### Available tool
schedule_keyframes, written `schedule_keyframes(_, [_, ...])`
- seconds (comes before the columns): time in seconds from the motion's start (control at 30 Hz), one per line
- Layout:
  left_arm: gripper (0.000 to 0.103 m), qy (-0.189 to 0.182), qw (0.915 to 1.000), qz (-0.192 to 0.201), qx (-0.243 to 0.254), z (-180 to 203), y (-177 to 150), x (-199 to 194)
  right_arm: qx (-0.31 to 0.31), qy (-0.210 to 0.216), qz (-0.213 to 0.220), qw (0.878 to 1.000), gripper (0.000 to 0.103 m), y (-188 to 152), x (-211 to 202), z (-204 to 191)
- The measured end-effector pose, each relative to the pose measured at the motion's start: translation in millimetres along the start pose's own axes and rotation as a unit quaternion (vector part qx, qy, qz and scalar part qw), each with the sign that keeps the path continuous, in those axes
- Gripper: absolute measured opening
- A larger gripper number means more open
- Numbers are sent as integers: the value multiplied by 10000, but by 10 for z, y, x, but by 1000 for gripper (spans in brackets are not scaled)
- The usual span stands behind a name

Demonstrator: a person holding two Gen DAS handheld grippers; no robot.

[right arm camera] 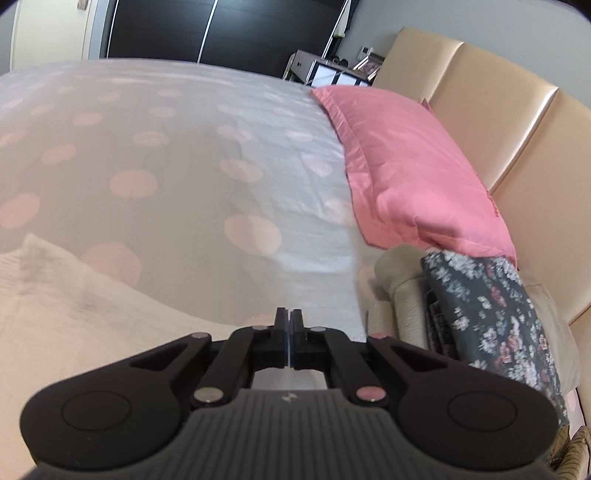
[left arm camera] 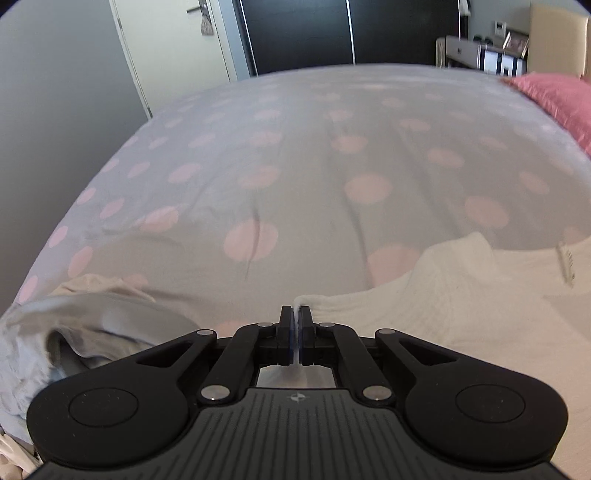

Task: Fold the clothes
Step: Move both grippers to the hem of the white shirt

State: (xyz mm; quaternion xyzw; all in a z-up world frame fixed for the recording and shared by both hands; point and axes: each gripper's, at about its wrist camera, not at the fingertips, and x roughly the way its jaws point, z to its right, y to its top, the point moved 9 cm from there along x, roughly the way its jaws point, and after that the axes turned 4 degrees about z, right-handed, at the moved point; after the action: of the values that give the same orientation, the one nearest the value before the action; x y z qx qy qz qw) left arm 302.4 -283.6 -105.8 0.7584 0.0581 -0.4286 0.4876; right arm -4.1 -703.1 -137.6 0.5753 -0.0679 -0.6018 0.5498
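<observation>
A cream knitted garment (left arm camera: pixel 461 295) lies on the polka-dot bed cover (left arm camera: pixel 295 166), spreading to the right in the left wrist view. My left gripper (left arm camera: pixel 296 314) is shut on the garment's left edge; a thin strip of cream fabric shows between the jaws. In the right wrist view the same garment (right arm camera: pixel 74 314) lies at the lower left. My right gripper (right arm camera: pixel 289 317) is shut, its jaws pressed together just past the garment's right edge; no fabric shows clearly between them.
A pile of grey clothes (left arm camera: pixel 74 332) lies at the left. A pink pillow (right arm camera: pixel 406 166) rests against the beige headboard (right arm camera: pixel 498 110). Folded clothes with a dark floral piece (right arm camera: pixel 491 314) are stacked at the right. Dark wardrobe doors (left arm camera: pixel 314 33) stand beyond the bed.
</observation>
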Motion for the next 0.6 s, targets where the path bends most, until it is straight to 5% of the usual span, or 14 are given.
schedule_keyframes(0.2, [3,-126,9992,-345,-145,24,-263,215,-56,10,-224,9997,7,-146,138,-83])
schedule_keyframes(0.37, [38,-262,9995,-98,-167,-20,-242,-44,94,412,-218,9989,22,-174,-118,-35])
schedule_keyframes(0.6, [39,-602,9978,-70,-255,-52,-475,-751,-260,1250,-430,9909,23,-590,-907,-203])
